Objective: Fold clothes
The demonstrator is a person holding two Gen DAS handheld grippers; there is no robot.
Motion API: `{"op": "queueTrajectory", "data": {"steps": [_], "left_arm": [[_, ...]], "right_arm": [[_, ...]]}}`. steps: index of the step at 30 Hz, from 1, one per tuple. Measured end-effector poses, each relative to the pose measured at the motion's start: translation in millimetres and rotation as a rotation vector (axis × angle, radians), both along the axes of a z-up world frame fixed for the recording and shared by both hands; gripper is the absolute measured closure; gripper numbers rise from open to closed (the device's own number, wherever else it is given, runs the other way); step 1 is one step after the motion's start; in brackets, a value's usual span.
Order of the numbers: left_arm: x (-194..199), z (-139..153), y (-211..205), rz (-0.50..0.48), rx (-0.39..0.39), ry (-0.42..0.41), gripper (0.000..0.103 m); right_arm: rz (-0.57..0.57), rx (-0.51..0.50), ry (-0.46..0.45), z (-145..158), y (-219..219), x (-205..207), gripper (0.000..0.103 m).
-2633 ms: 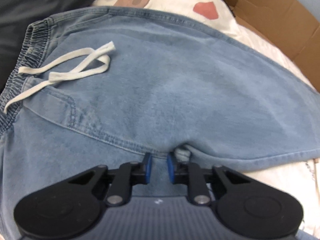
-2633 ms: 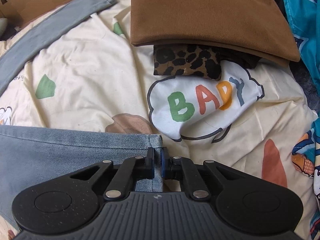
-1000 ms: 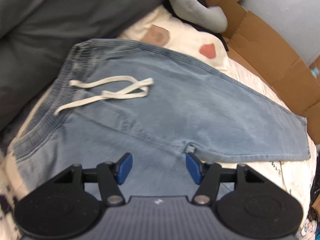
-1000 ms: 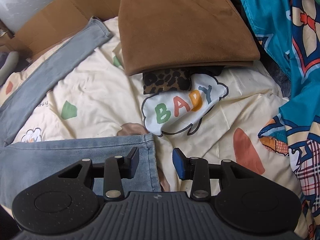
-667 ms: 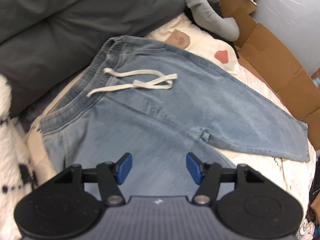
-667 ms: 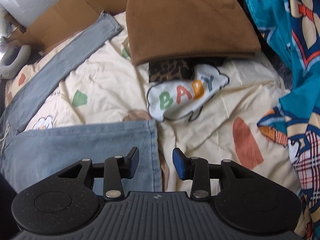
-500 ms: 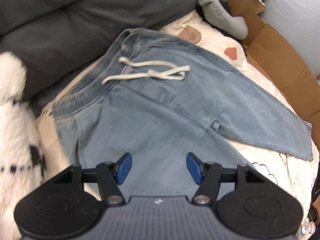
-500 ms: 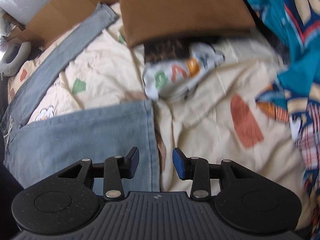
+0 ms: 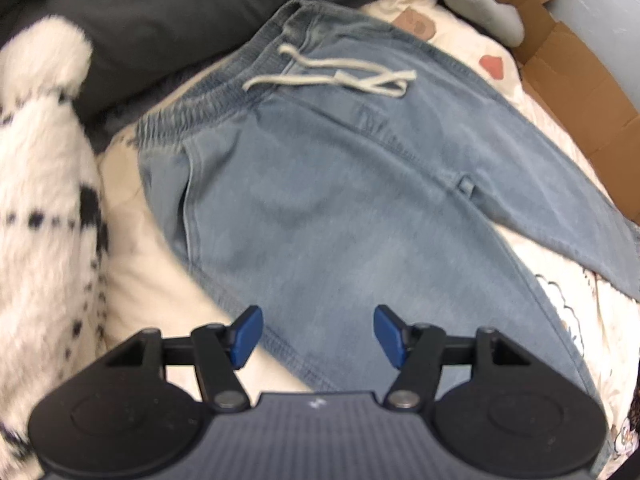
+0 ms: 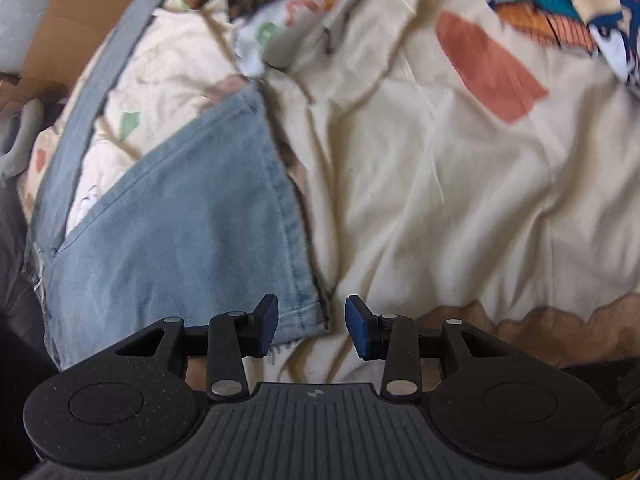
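Light: soft, even and diffuse in both views; no glare.
Shadows: faint, gathered in the folds of the cream bedsheet (image 10: 440, 184).
Blur: motion smear across the jeans (image 9: 340, 208) and the white plush (image 9: 44, 184); the right view is the more smeared toward its top.
Distortion: fisheye bending, dark vignetted corners.

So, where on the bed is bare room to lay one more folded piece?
The widest free patch is the cream sheet right of the jeans hem, bordered by the colourful cloth at the top right. A small strip lies between the jeans and the fluffy white thing. Near the cardboard it is crowded.
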State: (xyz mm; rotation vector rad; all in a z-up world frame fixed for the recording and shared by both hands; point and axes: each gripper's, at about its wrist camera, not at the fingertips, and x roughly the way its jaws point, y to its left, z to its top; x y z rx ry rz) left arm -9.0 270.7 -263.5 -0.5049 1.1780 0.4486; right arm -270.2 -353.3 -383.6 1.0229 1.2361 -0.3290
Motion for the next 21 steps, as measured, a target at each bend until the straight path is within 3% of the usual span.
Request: {"op": "queueTrajectory", "data": {"steps": [6, 8, 16, 21], "left_arm": [[-15, -18, -8, 0.033, -0.028, 0.046, 0.036], [-18, -22, -11, 0.032, -0.040, 0.059, 0.036], [-25, -22, -10, 0.050, -0.033, 0.076, 0.035], [-27, -25, -8, 0.055, -0.036, 0.084, 0.035]], "right_arm": [[-0.056, 0.087, -0.012, -19, 7, 3, 0.058], [-0.066, 0.104, -0.013, -24, 12, 7, 0.051], [-0.053, 0.204, -0.107, -13, 13, 16, 0.052], [-0.118, 0.213, -0.073, -22, 4, 2, 0.052]]}}
